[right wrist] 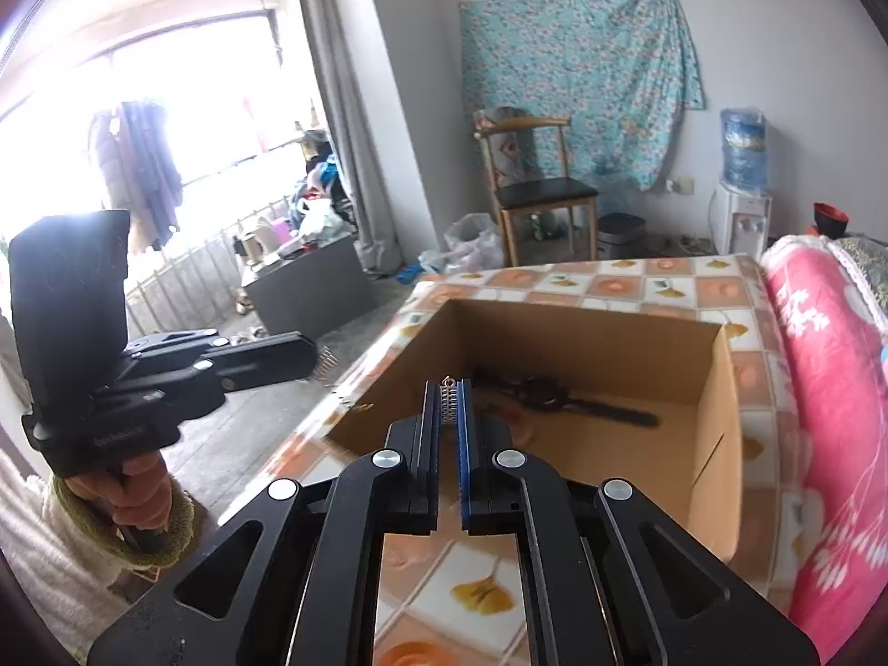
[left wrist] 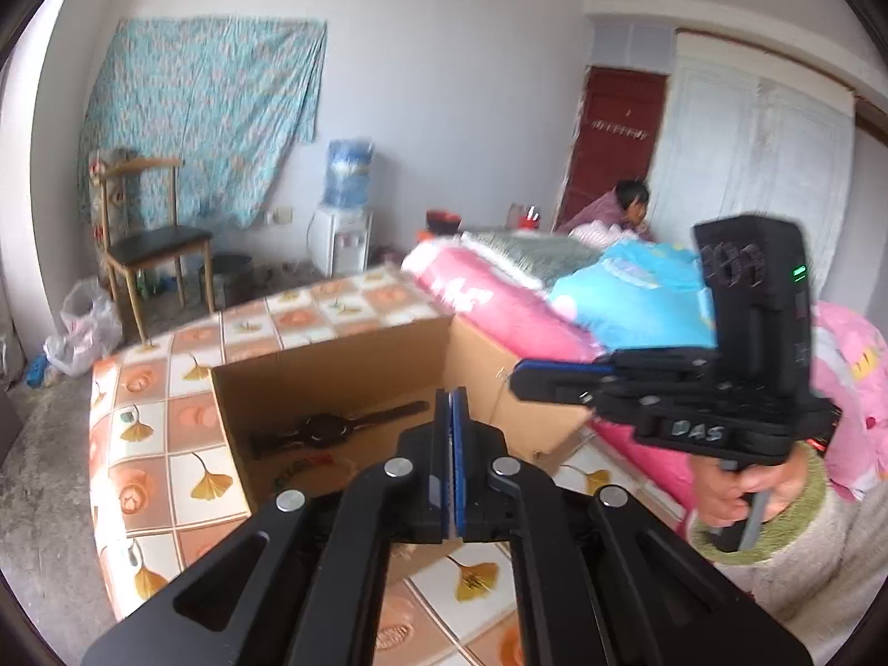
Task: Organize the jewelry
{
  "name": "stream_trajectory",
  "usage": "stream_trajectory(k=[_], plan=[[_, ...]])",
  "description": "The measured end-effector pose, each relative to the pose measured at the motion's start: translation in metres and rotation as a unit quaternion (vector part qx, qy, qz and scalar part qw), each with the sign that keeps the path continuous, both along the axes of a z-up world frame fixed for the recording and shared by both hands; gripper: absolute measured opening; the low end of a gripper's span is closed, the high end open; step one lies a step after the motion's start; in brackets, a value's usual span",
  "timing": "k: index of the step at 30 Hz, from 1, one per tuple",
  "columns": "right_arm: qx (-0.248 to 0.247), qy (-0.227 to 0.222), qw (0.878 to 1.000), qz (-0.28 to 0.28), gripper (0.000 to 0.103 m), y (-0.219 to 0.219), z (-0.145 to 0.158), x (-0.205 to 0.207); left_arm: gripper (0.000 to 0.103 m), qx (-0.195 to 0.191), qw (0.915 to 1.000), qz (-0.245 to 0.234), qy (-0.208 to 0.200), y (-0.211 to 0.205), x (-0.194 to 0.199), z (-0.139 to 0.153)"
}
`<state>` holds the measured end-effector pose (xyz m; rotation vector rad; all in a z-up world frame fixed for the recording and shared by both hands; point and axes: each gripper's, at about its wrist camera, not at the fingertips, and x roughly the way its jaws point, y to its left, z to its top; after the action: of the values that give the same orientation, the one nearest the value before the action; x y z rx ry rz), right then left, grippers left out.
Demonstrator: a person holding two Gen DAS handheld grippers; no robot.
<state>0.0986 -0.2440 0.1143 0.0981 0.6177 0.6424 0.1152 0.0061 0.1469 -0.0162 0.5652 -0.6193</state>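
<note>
— Two grippers, and we hold one in each hand. What do we have on the left?

— Our left gripper [left wrist: 450, 397] is up above the open cardboard box [left wrist: 333, 355], its jaws pressed flat together. We cannot make out anything between them. In the right wrist view something thin and pale blurs at its tip, too smeared for us to name.

— And in the box?

— We see a dark wristwatch [left wrist: 333, 427] lying flat on the box floor, strap stretched out, below and beyond the left gripper's tips and well apart from them. The box sits on the tiled-pattern tablecloth [left wrist: 166, 427].

— Further right?

— Our right gripper [right wrist: 448, 397] is nearly closed, and we see a small silver ribbed piece of jewelry [right wrist: 448, 402] pinched between its pads, a tiny ring standing up at its top. It hangs over the near side of the box, clear of the watch. Our right hand [left wrist: 738, 491] grips the handle, a green-edged fleecy cuff around the wrist, with pink bedding [right wrist: 821, 388] just beside the box.
</note>
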Motion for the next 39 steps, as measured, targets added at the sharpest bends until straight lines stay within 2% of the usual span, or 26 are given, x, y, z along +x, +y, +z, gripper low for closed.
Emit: stream_trajectory(k=[2,5,9,12,15,19,22,28,33,37,39], plan=[[-0.004,0.022,1.0,-0.003,0.003,-0.001,-0.009,0.016,0.001,0.005,0.9986,0.008,0.051,-0.004,0.028,-0.02],[-0.014,0.062,0.998,-0.005,0.003,0.002,-0.031,0.037,0.001,0.0,0.9905,0.018,0.137,-0.008,0.062,-0.059],[-0.038,0.105,0.994,-0.003,0.003,0.008,-0.059,0.059,0.001,0.032,0.9847,0.037,0.167,-0.015,0.077,-0.088],[-0.044,0.122,0.992,0.0,0.004,0.012,-0.067,0.067,0.001,0.048,0.9826,0.044,0.174,-0.018,0.083,-0.095],[-0.04,0.129,0.991,-0.003,0.009,0.013,-0.069,0.074,0.001,0.057,0.9802,0.052,0.183,-0.018,0.088,-0.099],[-0.029,0.122,0.992,-0.009,0.015,0.008,-0.064,0.072,0.004,0.054,0.9793,0.057,0.187,-0.016,0.093,-0.103],[-0.024,0.116,0.993,-0.016,0.017,0.003,-0.06,0.068,0.01,0.043,0.9801,0.055,0.186,-0.012,0.094,-0.101],[-0.02,0.096,0.994,-0.04,0.02,-0.01,-0.044,0.053,0.011,0.032,0.9827,0.067,0.17,-0.003,0.086,-0.089],[-0.019,0.067,0.996,-0.061,0.032,-0.022,-0.025,0.028,0.013,0.023,0.9878,0.067,0.139,0.002,0.065,-0.07],[-0.013,0.039,0.996,-0.082,0.034,-0.036,-0.014,-0.004,0.029,0.021,0.9935,0.055,0.098,0.005,0.032,-0.052],[-0.001,0.035,0.995,-0.089,0.035,-0.042,-0.014,-0.018,0.044,0.023,0.9957,0.046,0.077,0.006,0.011,-0.045]])
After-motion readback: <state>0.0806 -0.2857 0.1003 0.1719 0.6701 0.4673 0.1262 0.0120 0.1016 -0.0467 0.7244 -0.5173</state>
